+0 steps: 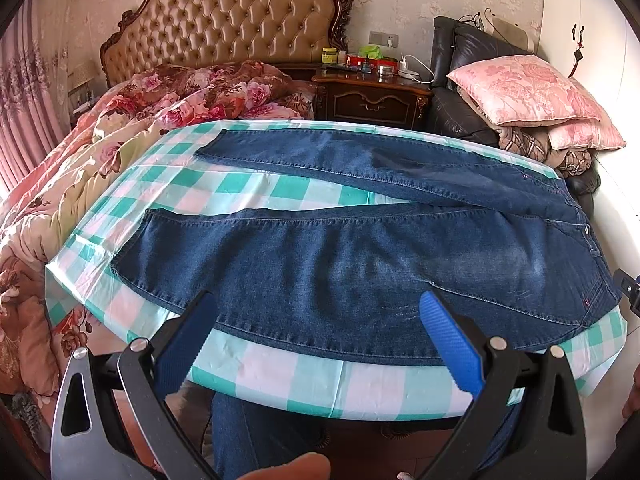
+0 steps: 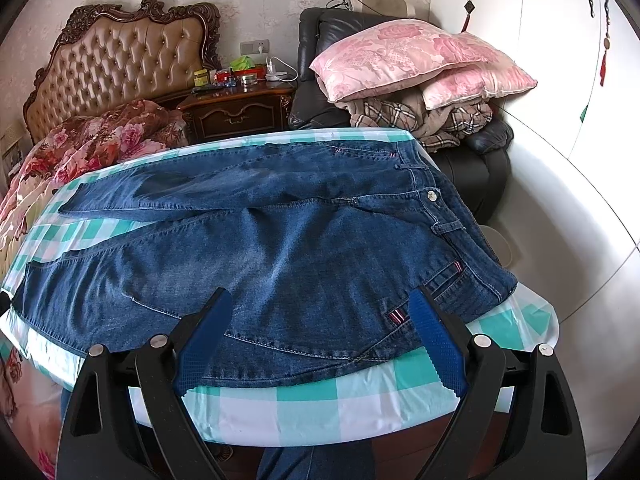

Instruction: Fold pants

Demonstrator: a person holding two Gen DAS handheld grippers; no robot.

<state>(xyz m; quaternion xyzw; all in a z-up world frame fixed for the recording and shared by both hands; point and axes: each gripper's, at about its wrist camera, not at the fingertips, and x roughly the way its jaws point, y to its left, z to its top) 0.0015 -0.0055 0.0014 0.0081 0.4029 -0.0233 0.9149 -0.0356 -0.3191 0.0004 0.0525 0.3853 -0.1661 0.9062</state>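
You have a pair of blue jeans [image 1: 360, 264] lying flat on the bench [image 1: 296, 380], which wears a green and white checked cloth. The jeans are spread out, not folded yet. Their two legs point to the left and open like a V, with a strip of checked cloth showing between them. The waist end, with its silver button [image 2: 431, 195], lies to the right, near the right edge of the bench. The near leg runs along the front edge of the bench.

Your left gripper [image 1: 320, 304] hangs over the near leg, about halfway along it. Its blue fingers [image 1: 448, 340] stand wide apart and hold nothing — just denim shows between them.

Your right gripper [image 2: 320, 300] hangs over the hip part of the jeans, close to the front pocket with the little red striped tag [image 2: 396, 316]. Its blue fingers [image 2: 436, 340] are spread wide too, and nothing is held in them.

Behind the bench is a bed [image 1: 80, 152] with a flowery quilt and a tall padded headboard [image 1: 228, 20]. Beside it stands a dark wooden nightstand [image 1: 372, 96] with small jars and bottles on top. To the right is a black leather chair [image 2: 320, 64] piled with pink pillows [image 2: 404, 56] and a checked blanket — all well apart from the jeans.
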